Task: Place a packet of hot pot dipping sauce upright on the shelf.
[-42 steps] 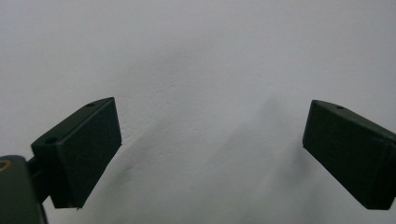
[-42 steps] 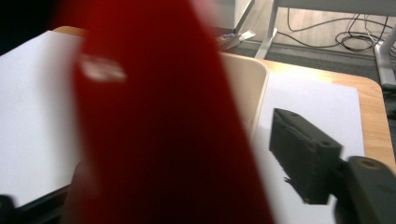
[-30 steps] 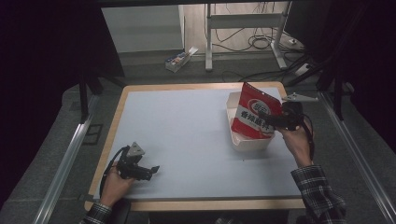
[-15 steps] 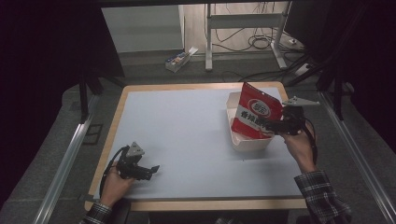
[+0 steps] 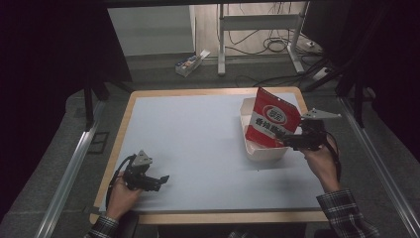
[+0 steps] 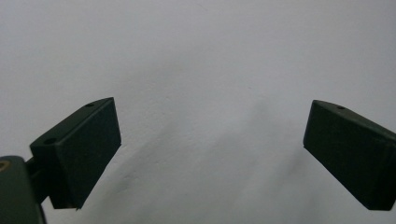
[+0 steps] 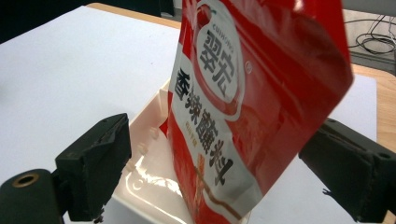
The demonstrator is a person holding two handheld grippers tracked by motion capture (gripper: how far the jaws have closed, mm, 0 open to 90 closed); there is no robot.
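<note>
High view: white table [image 5: 198, 134] w/ wooden rim fills frame centre. Red snack pouch [image 5: 271, 118], centre-right, stands tilted in a pale shallow tray [image 5: 262, 148]; its lower end sits inside the tray, top leans toward upper left. Right gripper [image 5: 288, 139], held by right hand [image 5: 324, 161] at right of frame, sits just beside the pouch's lower right edge. Left gripper [image 5: 159, 180], lower left, rests on the table, well apart from tray.

Right gripper view: jaws spread wide, one each side of pouch [image 7: 252, 102], neither touching it; tray [image 7: 144, 163] at lower centre.

Left gripper view: jaws wide apart over bare table [image 6: 201, 60], nothing between.
</note>
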